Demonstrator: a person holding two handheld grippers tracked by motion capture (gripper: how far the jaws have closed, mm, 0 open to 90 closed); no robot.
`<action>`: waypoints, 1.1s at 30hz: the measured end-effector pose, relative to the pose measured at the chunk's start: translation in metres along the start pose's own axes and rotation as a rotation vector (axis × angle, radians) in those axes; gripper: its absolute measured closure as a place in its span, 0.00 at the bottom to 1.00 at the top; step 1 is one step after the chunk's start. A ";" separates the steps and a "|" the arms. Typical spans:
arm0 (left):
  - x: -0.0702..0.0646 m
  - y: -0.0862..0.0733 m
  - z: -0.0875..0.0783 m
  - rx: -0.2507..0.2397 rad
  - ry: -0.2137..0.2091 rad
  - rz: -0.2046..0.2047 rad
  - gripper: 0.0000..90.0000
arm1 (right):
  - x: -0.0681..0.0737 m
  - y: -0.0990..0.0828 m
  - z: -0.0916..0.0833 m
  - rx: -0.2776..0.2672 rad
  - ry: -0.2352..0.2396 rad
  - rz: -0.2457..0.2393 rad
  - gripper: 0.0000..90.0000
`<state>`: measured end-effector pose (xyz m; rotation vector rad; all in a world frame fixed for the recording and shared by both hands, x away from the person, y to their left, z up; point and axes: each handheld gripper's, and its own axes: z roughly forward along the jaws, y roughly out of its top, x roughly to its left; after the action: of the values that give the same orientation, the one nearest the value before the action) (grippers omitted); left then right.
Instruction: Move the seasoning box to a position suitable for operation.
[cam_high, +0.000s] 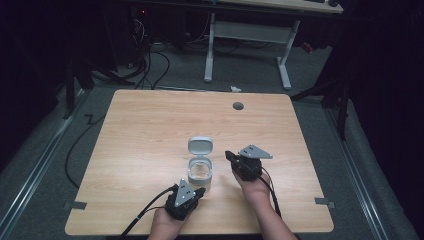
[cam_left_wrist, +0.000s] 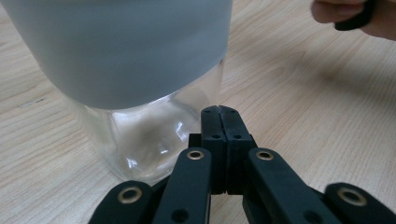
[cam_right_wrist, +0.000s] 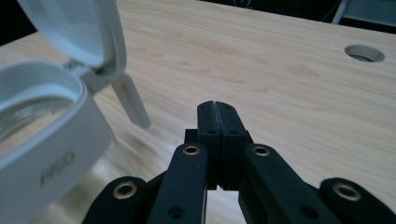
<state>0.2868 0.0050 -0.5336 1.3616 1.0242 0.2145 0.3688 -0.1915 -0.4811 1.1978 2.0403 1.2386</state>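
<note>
A clear glass jar (cam_high: 200, 176) with a grey-white collar stands near the middle front of the wooden table (cam_high: 150, 125), its hinged lid (cam_high: 200, 145) flipped open and upright behind the mouth. My left gripper (cam_high: 200, 191) sits just in front of the jar, jaws shut and empty; in the left gripper view its tips (cam_left_wrist: 219, 111) rest beside the jar's glass base (cam_left_wrist: 149, 140), under the grey collar (cam_left_wrist: 126, 46). My right gripper (cam_high: 229, 156) is to the jar's right, shut and empty; in the right gripper view the open lid (cam_right_wrist: 79, 28) and collar (cam_right_wrist: 51, 140) lie to the left of my right gripper (cam_right_wrist: 218, 106).
A round cable hole (cam_high: 238, 106) is set in the table's far right part, also seen as the hole (cam_right_wrist: 364, 52) from the right gripper. Beyond the table stands a white desk frame (cam_high: 247, 45) on grey carpet, with cables (cam_high: 150, 70) on the floor.
</note>
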 end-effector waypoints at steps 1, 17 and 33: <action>0.001 0.001 0.000 -0.002 -0.001 -0.018 1.00 | 0.002 0.007 0.005 -0.008 0.007 0.000 1.00; 0.002 0.002 -0.001 0.002 -0.002 -0.033 1.00 | 0.020 0.050 0.022 -0.064 0.054 -0.045 1.00; 0.002 0.002 -0.002 -0.004 -0.005 -0.028 0.99 | 0.034 0.048 0.002 -0.087 0.093 -0.081 1.00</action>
<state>0.2869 0.0082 -0.5328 1.3426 1.0374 0.1915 0.3742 -0.1514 -0.4391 1.0261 2.0568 1.3518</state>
